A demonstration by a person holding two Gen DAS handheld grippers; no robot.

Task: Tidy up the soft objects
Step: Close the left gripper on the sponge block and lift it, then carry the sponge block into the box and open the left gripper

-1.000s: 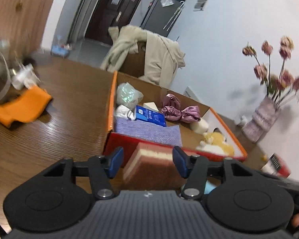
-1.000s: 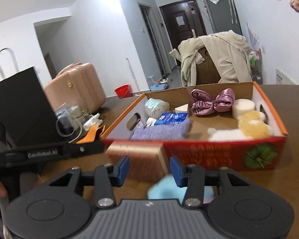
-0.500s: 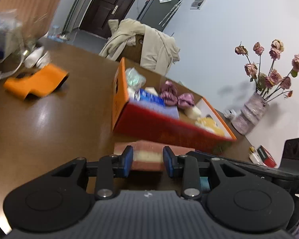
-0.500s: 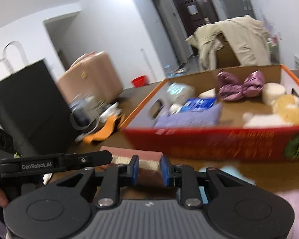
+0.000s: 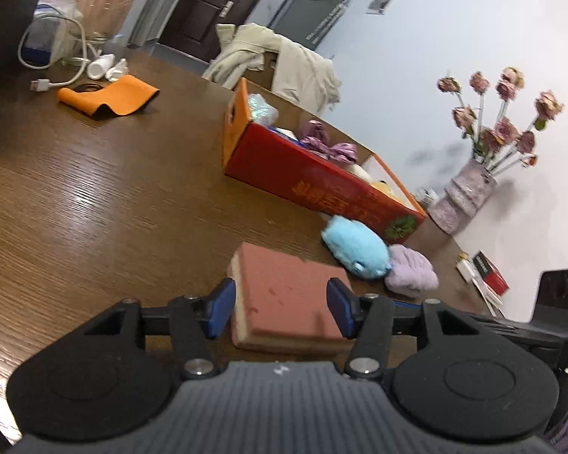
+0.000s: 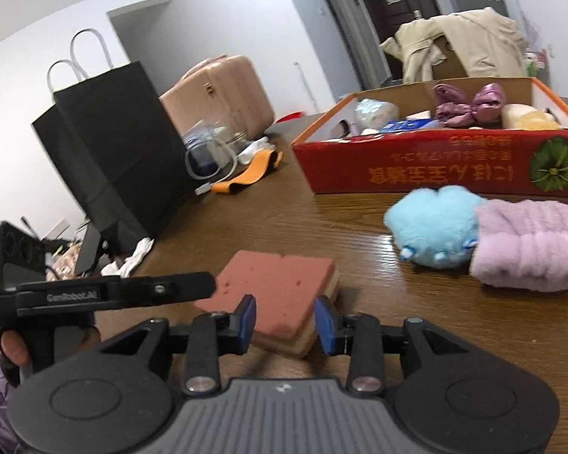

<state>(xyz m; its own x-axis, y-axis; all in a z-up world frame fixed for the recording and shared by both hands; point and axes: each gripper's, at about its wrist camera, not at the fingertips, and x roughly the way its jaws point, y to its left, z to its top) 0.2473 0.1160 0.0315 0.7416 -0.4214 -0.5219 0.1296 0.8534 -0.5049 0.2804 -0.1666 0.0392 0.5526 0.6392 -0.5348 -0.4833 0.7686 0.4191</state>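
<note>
Both claws just opening — left claw and right claw released, straddling sponge

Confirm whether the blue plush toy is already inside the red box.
No. The blue plush toy lies on the table before the red box.

A lived-in home. A coat-draped chair and entrance door stand beyond the wooden table. Dried flowers stand far right, a suitcase far left.

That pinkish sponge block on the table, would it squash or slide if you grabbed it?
The sponge looks porous and layered, so it would probably squash and feel light. It lies flat, so rolling seems unlikely; it might slide on the glossy table.
</note>
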